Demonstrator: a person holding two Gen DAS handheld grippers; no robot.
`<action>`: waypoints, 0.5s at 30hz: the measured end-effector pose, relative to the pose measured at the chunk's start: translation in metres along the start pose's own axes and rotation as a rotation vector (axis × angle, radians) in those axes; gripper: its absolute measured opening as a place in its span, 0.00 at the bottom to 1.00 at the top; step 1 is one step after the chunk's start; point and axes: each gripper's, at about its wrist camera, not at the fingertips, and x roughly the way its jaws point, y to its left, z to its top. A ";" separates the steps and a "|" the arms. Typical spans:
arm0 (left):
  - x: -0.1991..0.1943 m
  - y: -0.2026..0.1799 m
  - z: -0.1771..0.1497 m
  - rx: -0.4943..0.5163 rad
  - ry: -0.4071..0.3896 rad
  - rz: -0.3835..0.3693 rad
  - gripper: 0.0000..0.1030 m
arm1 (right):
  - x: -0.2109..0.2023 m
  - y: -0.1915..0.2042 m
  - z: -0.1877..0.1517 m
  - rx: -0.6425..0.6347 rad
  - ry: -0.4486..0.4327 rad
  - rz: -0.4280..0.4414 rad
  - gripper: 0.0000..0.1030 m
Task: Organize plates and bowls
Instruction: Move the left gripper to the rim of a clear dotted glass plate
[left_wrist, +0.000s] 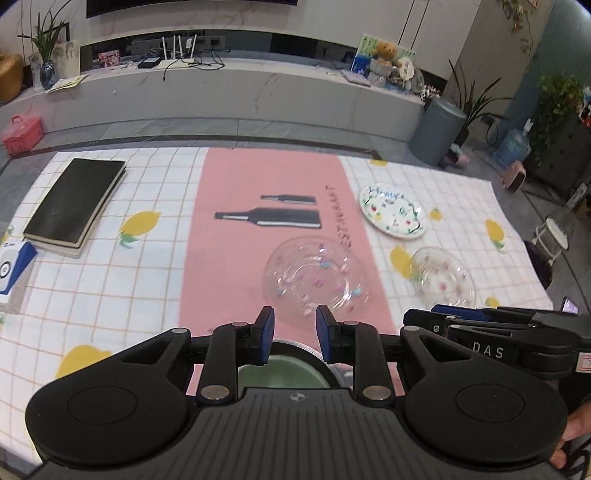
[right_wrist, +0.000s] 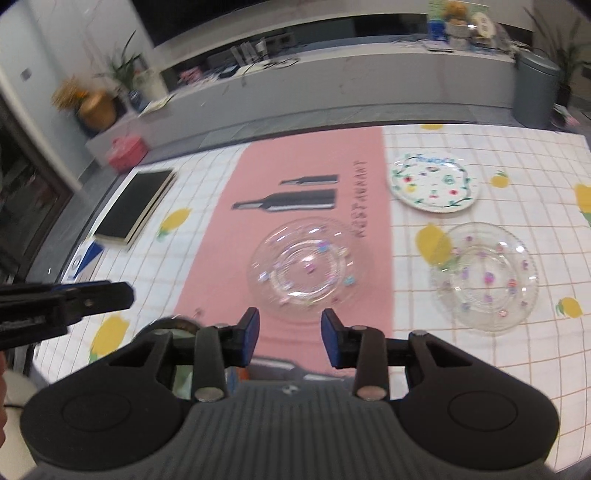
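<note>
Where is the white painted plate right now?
In both wrist views the white painted plate lies flat on the checked tablecloth, far right, just off the pink runner, beyond the smaller clear glass plate.

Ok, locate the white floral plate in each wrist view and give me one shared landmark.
Left wrist: white floral plate, right of centre, on the checked cloth.
Right wrist: white floral plate, upper right, beyond the clear glass plate.
Shared landmark: the pink mat immediately left of it.
</note>
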 end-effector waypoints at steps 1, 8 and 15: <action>0.002 -0.001 0.002 -0.003 -0.003 -0.003 0.28 | 0.001 -0.006 0.001 0.013 -0.012 -0.006 0.36; 0.027 -0.007 0.015 -0.040 0.008 -0.023 0.28 | 0.022 -0.055 0.010 0.175 -0.036 -0.008 0.36; 0.068 -0.003 0.025 -0.047 0.072 0.004 0.28 | 0.052 -0.065 0.018 0.209 -0.008 0.019 0.35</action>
